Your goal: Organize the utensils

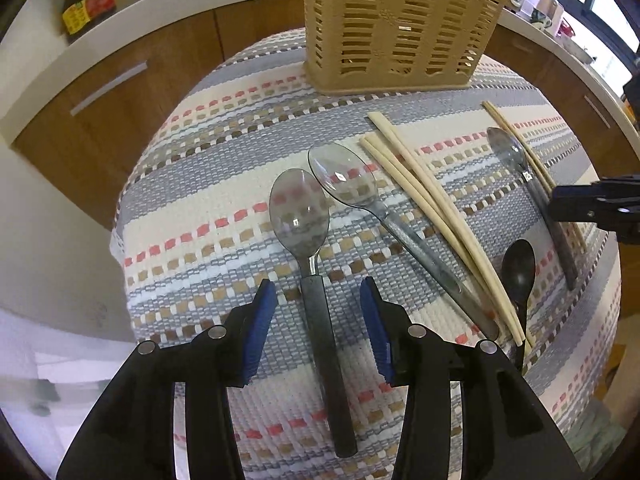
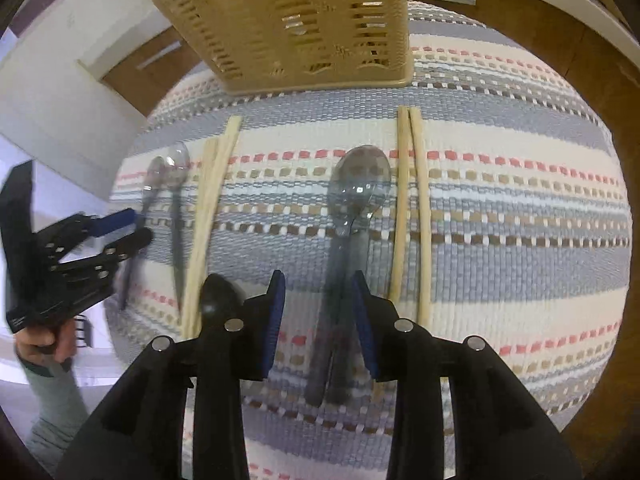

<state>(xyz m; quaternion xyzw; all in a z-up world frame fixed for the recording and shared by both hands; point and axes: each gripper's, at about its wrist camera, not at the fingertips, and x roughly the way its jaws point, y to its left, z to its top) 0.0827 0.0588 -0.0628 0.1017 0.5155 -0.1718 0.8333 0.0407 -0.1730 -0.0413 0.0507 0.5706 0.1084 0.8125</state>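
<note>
A beige slotted utensil basket [image 1: 396, 24] stands at the far side of the striped mat [image 1: 224, 184]; it also shows in the right wrist view [image 2: 296, 20]. My left gripper [image 1: 318, 312] is open, its pads either side of the dark handle of a clear spoon [image 1: 300, 212]. A second clear spoon [image 1: 344, 178], several chopsticks [image 1: 424, 200] and a small black spoon [image 1: 519, 268] lie to its right. My right gripper [image 2: 320, 316] is open, straddling the handle of a clear grey spoon [image 2: 360, 184], with a chopstick pair [image 2: 412, 200] just right of it.
Wooden cabinets with a white counter [image 1: 132, 12] ring the table. A sauce bottle [image 1: 86, 0] stands on the counter at the far left. The mat's edges drop off on the left and near sides. In the right wrist view the left gripper [image 2: 68, 256] sits at the left.
</note>
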